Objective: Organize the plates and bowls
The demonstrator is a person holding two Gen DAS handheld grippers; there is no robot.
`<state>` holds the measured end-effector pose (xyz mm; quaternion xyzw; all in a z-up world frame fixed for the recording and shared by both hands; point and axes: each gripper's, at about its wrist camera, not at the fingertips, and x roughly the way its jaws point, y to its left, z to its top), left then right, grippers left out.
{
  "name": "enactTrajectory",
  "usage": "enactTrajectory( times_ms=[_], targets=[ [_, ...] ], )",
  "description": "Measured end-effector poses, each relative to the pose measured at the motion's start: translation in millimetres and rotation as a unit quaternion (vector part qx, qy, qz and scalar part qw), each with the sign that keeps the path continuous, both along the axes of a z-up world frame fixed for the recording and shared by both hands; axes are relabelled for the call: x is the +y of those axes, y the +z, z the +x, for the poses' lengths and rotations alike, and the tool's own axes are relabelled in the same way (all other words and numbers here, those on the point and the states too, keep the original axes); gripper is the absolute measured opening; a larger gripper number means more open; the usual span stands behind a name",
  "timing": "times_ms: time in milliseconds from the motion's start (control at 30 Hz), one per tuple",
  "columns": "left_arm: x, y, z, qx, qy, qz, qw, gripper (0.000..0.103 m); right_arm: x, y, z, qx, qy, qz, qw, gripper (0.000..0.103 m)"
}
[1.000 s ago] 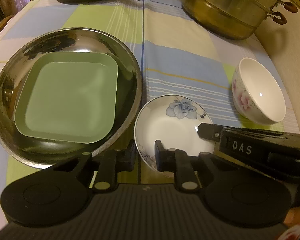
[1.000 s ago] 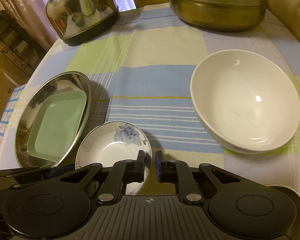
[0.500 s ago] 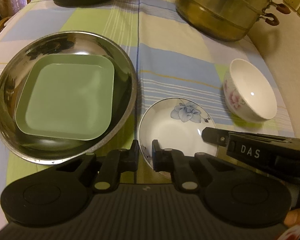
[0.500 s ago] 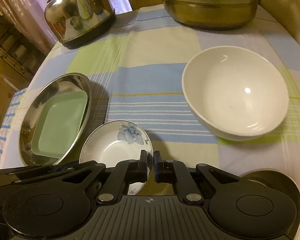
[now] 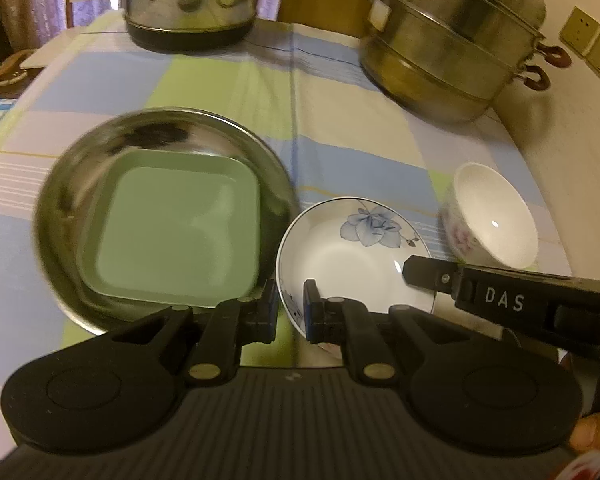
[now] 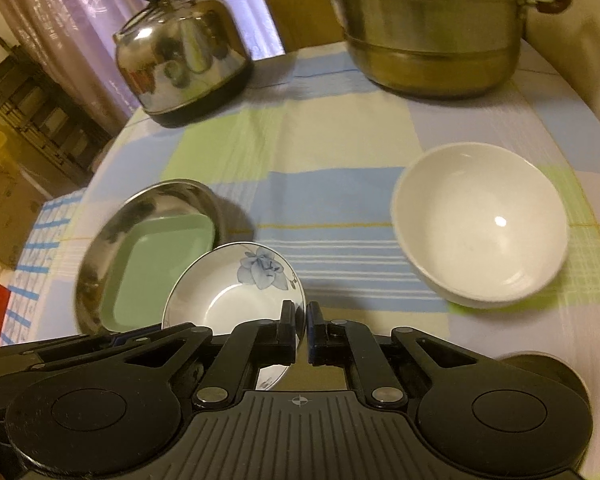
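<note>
A small white plate with a blue flower (image 5: 356, 260) hangs a little above the tablecloth, held from both sides. My left gripper (image 5: 291, 308) is shut on its near-left rim. My right gripper (image 6: 301, 320) is shut on its near-right rim, and its dark finger (image 5: 416, 274) shows over the plate's right side. To the left lies a round steel pan (image 5: 60, 216) with a green square plate (image 5: 172, 232) inside it. A white bowl with pink flowers (image 6: 480, 224) stands upright to the right, apart from both grippers.
A shiny kettle (image 6: 180, 64) stands at the back left and a tall steel steamer pot (image 5: 448, 40) at the back right on the checked tablecloth (image 6: 324, 152). The wall with sockets (image 5: 592, 48) runs close on the right. The round table's edge curves off on the left.
The left jaws closed onto the plate's rim. Both grippers then rose with the flowered plate, so the pan, bowl and cloth look farther away.
</note>
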<state>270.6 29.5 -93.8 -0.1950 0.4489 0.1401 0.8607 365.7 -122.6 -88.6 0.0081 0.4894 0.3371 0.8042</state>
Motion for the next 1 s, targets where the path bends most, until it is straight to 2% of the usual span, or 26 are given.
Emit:
enactTrajectory(
  times_ms=[333, 533, 1000],
  targets=[
    [51.1, 2.4, -22.0, 0.005, 0.045, 0.017, 0.9989, 0.011, 61.1, -5.9, -10.9, 0.005, 0.042, 0.013, 0.999, 0.006],
    [77.9, -2.7, -21.8, 0.011, 0.056, 0.028, 0.9980, 0.011, 94.0, -13.2, -13.6, 0.005, 0.054, 0.014, 0.998, 0.006],
    [112.1, -30.3, -1.8, 0.032, 0.035, 0.021, 0.9987, 0.011, 127.4, -39.7, -5.3, 0.019, 0.033, -0.002, 0.999, 0.006]
  ],
)
